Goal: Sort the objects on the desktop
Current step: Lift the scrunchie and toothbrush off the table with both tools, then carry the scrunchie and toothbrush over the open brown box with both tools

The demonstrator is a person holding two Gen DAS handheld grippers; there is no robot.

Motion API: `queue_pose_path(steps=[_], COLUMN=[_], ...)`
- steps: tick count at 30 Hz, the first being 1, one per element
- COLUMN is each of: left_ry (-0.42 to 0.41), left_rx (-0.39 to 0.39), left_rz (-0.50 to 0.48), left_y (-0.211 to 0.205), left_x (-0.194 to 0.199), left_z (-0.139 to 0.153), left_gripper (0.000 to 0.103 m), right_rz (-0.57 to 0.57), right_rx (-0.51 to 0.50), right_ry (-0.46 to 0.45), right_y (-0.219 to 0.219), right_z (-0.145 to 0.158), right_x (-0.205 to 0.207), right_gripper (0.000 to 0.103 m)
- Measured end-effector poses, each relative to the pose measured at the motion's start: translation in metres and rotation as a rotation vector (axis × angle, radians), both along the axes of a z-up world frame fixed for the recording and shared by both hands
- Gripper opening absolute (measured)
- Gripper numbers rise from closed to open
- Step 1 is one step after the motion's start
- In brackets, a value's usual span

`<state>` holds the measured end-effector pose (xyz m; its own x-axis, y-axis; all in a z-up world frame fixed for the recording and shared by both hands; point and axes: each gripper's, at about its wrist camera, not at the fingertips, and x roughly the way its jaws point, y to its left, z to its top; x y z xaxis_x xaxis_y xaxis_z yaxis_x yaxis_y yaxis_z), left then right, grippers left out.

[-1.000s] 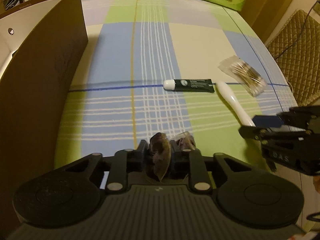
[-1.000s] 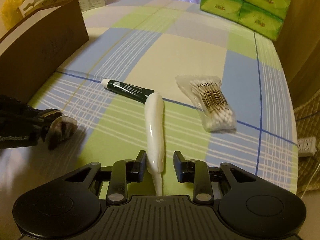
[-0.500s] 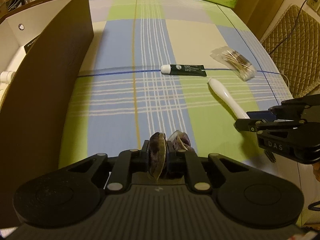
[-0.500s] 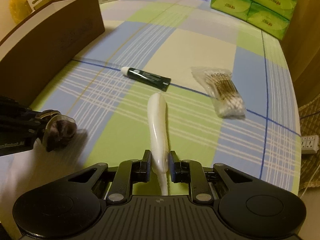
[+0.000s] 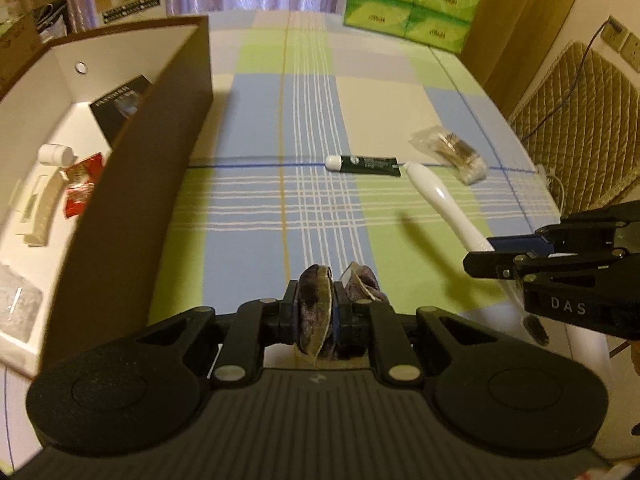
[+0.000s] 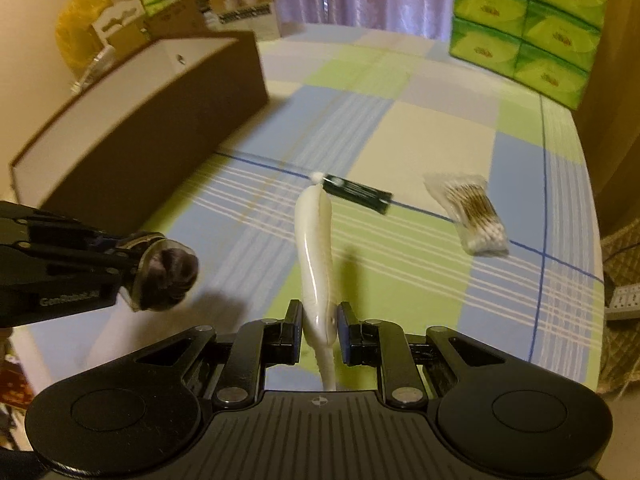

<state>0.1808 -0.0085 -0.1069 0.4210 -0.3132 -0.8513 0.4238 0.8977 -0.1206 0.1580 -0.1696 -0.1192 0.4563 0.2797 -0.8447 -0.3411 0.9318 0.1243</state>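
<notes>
While both grippers are loaded, the brown box (image 5: 120, 184) lies left of them, nearer the left gripper (image 5: 314, 314), which is clamped on a dark velvety scrunchie (image 5: 316, 300). Right gripper (image 6: 319, 330) grasps the white wand (image 6: 314, 240), its long axis pointing away toward the far side.

your left gripper (image 5: 313, 312) hid the lower half of the dark velvety bundle (image 5: 316, 308), so you could not tell what it was. the white wand's (image 6: 316, 240) tail ran out of sight behind the right gripper (image 6: 318, 334). the cotton swab bag (image 6: 472, 214) and green tube (image 6: 356, 192) were blurred, print unreadable. the box (image 5: 168, 128) was cut by the left edge.
</notes>
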Motion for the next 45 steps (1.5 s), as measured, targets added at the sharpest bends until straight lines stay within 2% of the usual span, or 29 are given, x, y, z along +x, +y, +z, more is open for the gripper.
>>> queue_pose_path(steps=[9, 22, 29, 36, 45], left_ry=[-0.060, -0.155, -0.198, -0.230, -0.221], left_rx=[-0.053, -0.087, -0.077, -0.048, -0.016], left_rz=[0.063, 0.180, 0.254, 0.308, 0.315], left_y=[0.031, 0.092, 0.136, 0.179, 0.220], left_x=[-0.019, -0.022, -0.009, 0.018, 0.076], left_z=[0.038, 0.081, 0.095, 0.099, 0.086], left_gripper=[0.011, 0.011, 0.011, 0.011, 0.011], right_rz=[0.089, 0.205, 0.255, 0.255, 0.188], right_rx=[0.088, 0.219, 0.291, 0.344, 0.281], right_ry=[-0.041, -0.045, -0.022, 0.001, 0.013], right_y=[0.030, 0.090, 0.139, 0.189, 0.244], right_z=[0.037, 0.065, 0.073, 0.077, 0.060], right_x=[-0.018, -0.012, 0.008, 0.038, 0.091], right_gripper=[0.015, 0.015, 0.015, 0.015, 0.015])
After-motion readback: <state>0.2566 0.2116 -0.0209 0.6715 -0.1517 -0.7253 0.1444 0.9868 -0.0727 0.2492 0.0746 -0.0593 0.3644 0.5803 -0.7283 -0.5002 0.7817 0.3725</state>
